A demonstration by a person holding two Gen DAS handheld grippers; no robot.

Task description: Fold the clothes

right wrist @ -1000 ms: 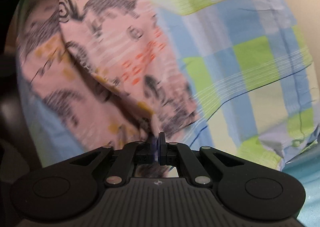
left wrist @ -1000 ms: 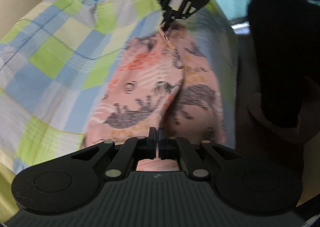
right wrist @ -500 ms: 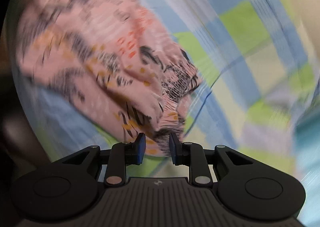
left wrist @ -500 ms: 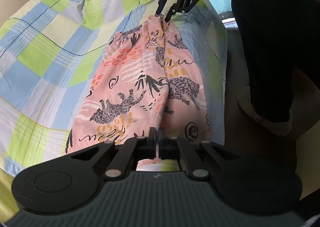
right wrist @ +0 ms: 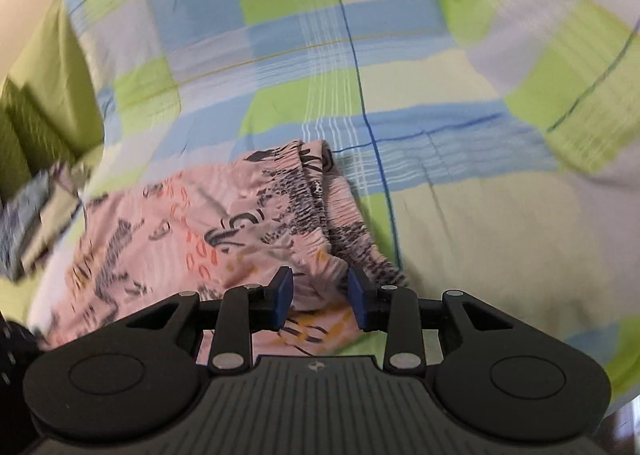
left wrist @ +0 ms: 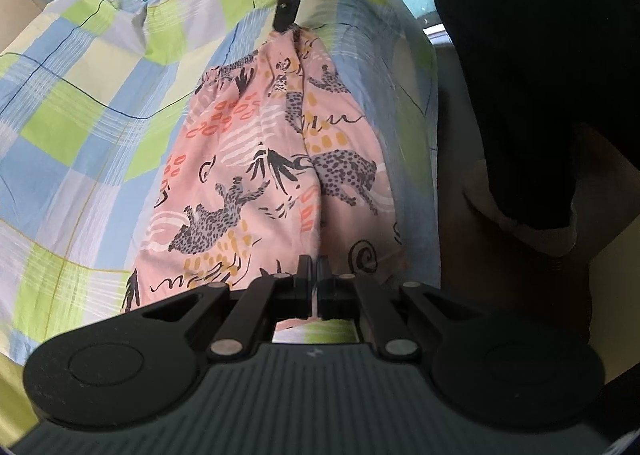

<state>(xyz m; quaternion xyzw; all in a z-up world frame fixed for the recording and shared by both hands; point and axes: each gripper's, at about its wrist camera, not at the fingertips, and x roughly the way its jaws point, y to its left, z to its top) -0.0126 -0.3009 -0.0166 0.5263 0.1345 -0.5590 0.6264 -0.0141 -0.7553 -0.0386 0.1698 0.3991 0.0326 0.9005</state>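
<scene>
Shorts (right wrist: 224, 223) beneath parted right gripper (right wrist: 320, 295)

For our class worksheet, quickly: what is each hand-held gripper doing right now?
Left hand-held gripper: shut on the hem end of the pink printed shorts.
Right hand-held gripper: open, jaws apart over the shorts' waistband, holding nothing.
</scene>
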